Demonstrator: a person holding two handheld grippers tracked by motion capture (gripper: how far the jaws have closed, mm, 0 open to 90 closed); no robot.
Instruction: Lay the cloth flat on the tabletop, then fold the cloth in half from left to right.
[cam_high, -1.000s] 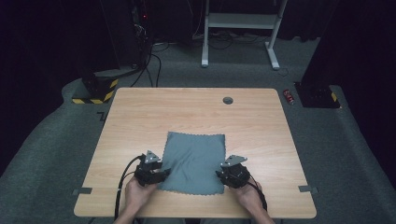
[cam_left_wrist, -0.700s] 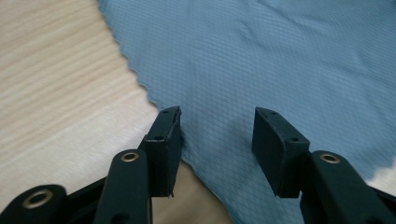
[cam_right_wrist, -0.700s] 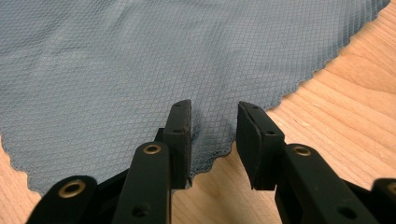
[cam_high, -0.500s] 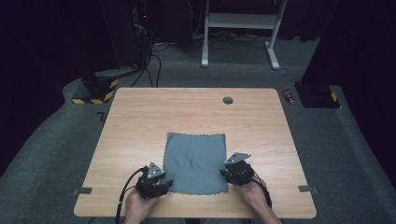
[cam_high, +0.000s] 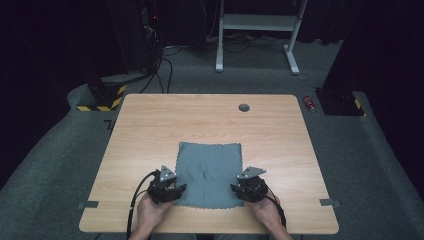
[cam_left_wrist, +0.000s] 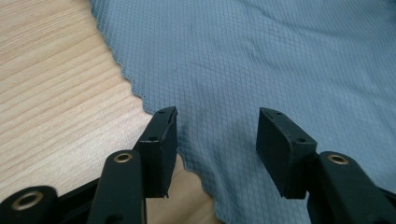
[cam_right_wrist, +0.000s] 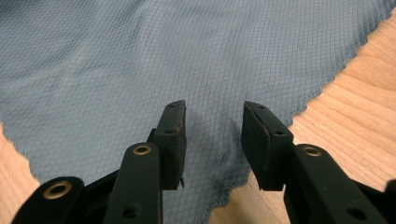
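Resting at the near left corner of the cloth (cam_high: 210, 172), the left gripper (cam_high: 170, 187) is held in the person's left hand (cam_high: 150, 215), its cable (cam_high: 134, 200) trailing off toward the near edge of the table (cam_high: 150, 125). In the left gripper view its jaws stand wide apart over the blue-grey cloth (cam_left_wrist: 261, 60), with the cloth's scalloped edge passing just under the left jaw and bare wood beyond it on that side; nothing is pinched between them. The cloth lies flat with a few soft wrinkles, spread between the two grippers and reaching away from them toward the middle of the table. At its near right corner sits the right gripper (cam_high: 248, 189), held in the right hand (cam_high: 267, 212), the grey plate (cam_high: 251, 172) on top. In the right gripper view the jaws are also parted, a little less widely, with the cloth (cam_right_wrist: 140, 60) lying under and ahead of them; its zigzag edge runs just beside the right jaw, and the corner of the cloth ends close below the gap. Whether the jaw tips touch the fabric cannot be told.
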